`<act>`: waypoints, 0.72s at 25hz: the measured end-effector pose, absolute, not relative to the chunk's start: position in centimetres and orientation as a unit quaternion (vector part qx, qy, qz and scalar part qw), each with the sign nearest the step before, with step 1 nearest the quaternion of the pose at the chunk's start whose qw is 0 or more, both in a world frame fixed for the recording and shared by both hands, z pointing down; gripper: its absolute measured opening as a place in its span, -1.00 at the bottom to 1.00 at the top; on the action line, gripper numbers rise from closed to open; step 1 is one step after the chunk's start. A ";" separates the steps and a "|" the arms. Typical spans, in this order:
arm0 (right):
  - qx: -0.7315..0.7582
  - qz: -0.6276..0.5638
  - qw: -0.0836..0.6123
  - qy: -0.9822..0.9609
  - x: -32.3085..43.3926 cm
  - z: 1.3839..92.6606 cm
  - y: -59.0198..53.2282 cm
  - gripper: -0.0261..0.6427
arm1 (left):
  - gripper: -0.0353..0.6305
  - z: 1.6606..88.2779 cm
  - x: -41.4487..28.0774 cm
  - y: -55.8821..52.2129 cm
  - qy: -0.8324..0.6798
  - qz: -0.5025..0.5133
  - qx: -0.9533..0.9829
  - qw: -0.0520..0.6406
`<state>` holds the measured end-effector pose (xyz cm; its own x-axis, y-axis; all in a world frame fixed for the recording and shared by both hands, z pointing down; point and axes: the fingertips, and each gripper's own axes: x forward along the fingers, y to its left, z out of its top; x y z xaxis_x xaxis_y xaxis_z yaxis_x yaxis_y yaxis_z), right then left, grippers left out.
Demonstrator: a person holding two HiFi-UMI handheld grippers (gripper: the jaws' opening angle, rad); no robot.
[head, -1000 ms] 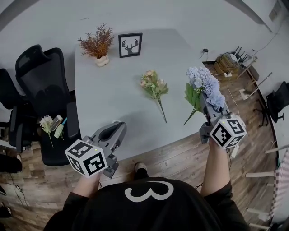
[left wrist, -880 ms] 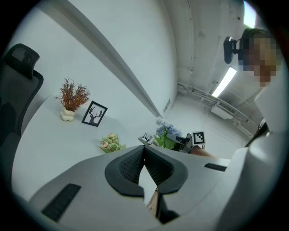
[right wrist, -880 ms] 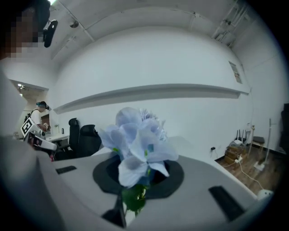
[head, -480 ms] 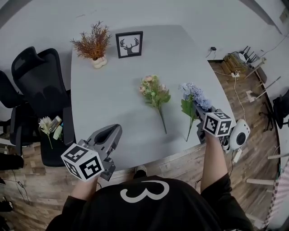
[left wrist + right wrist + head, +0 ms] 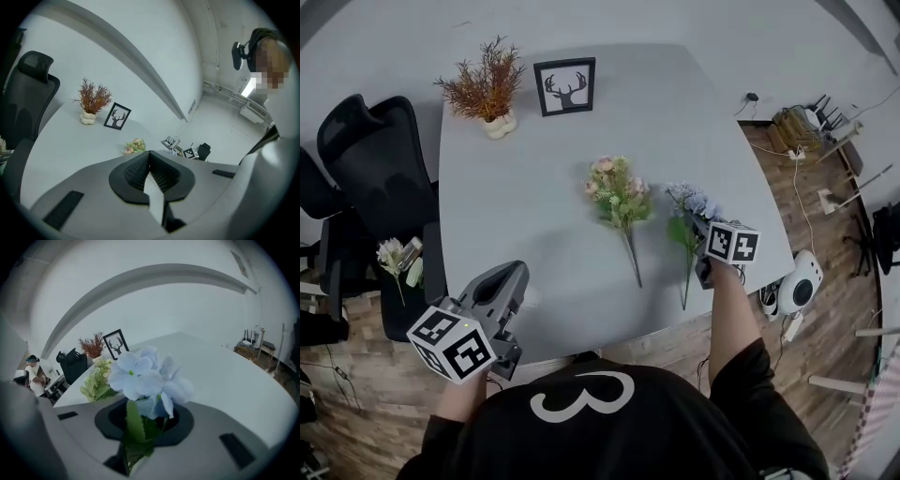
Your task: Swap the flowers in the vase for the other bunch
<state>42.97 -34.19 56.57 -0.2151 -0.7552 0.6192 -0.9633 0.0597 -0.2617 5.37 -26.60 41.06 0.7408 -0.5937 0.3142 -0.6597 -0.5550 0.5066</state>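
Observation:
A cream vase (image 5: 497,124) with rust-brown dried sprigs (image 5: 483,84) stands at the table's far left corner. A pink-and-green bunch (image 5: 617,192) lies flat in the middle of the table. My right gripper (image 5: 698,228) is low over the table's right side, shut on the stem of a blue flower bunch (image 5: 689,202); its jaws have just been opening slightly, with the stem still between them. In the right gripper view the blue blooms (image 5: 147,376) fill the space above the gripper (image 5: 145,416). My left gripper (image 5: 511,278) hangs by the table's front left edge, shut and empty (image 5: 150,154).
A framed deer picture (image 5: 564,86) stands beside the vase. A black office chair (image 5: 366,159) sits left of the grey table (image 5: 534,234), with a white flower (image 5: 394,253) on its seat. A white device (image 5: 797,291) and cables (image 5: 797,127) lie on the floor at the right.
My right gripper has come down and in toward the table with the blue bunch, which now rests low beside the pink bunch. My left gripper has drifted slightly down and left.

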 end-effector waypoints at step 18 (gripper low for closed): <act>0.593 0.343 0.174 -0.707 41.7 59.0 -34.0 -0.14 | -0.86 42.6 4.8 -27.0 -0.371 0.059 0.873 0.312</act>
<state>41.66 -34.01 59.02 -0.2364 -0.7191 0.6534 -0.9582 0.0613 -0.2793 4.76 -27.05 42.65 0.7175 -0.6106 0.3352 -0.6847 -0.5297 0.5007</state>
